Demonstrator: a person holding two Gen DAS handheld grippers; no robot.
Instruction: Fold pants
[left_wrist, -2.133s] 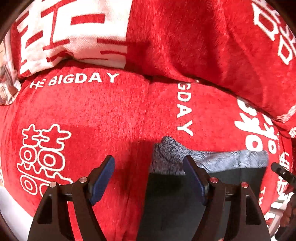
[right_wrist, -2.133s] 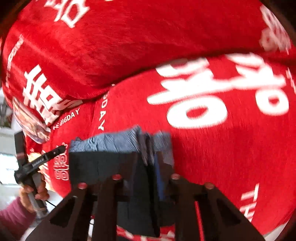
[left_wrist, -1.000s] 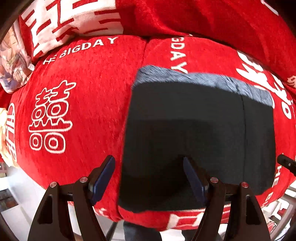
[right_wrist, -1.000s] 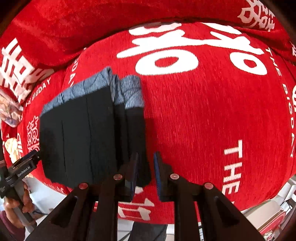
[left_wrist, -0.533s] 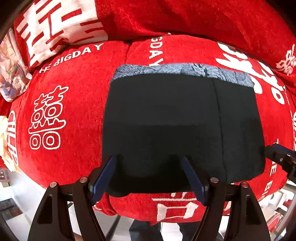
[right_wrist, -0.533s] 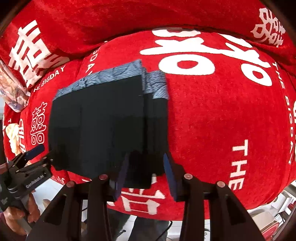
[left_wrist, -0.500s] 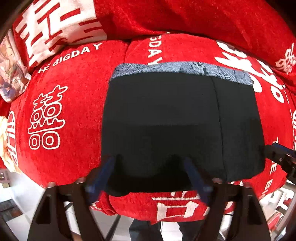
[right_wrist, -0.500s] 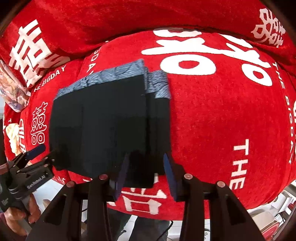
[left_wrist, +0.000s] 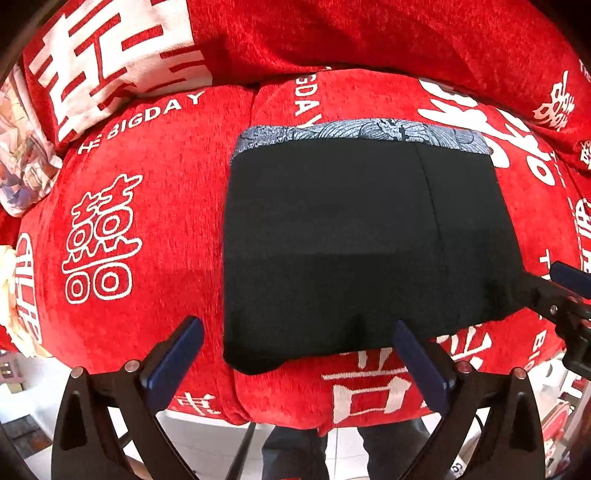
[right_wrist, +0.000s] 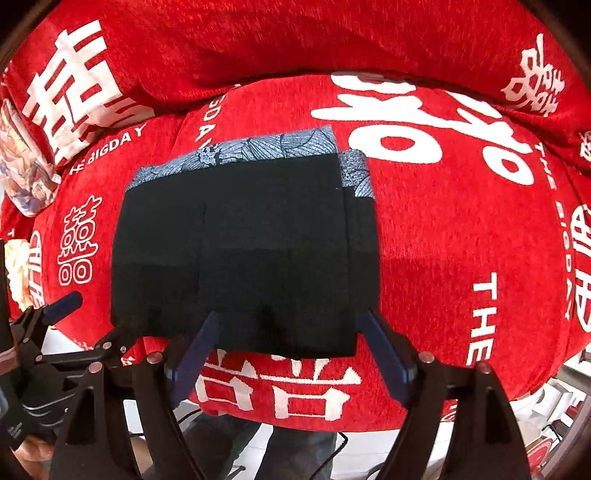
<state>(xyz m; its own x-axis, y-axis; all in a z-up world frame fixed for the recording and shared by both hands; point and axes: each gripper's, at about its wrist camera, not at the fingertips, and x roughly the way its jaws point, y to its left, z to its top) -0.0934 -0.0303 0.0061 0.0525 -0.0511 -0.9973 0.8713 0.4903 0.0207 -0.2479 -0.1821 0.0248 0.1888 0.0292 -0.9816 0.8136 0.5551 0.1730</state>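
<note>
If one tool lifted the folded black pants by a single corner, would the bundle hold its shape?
Probably not. The folded pants are soft cloth in loose stacked layers, offset at the right edge, so they would likely droop and unfold. On the plush red sofa cover, pushing would probably bunch them.

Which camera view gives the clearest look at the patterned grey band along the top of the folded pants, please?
The left wrist view: the patterned grey band runs sharp and unbroken across the far edge of the pants. The right wrist view shows it slanted and slightly blurred, stepped at its right end.

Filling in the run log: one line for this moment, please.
pants: folded, flat on red cushion | left gripper: jaws opening, empty | right gripper: jaws opening, empty
</note>
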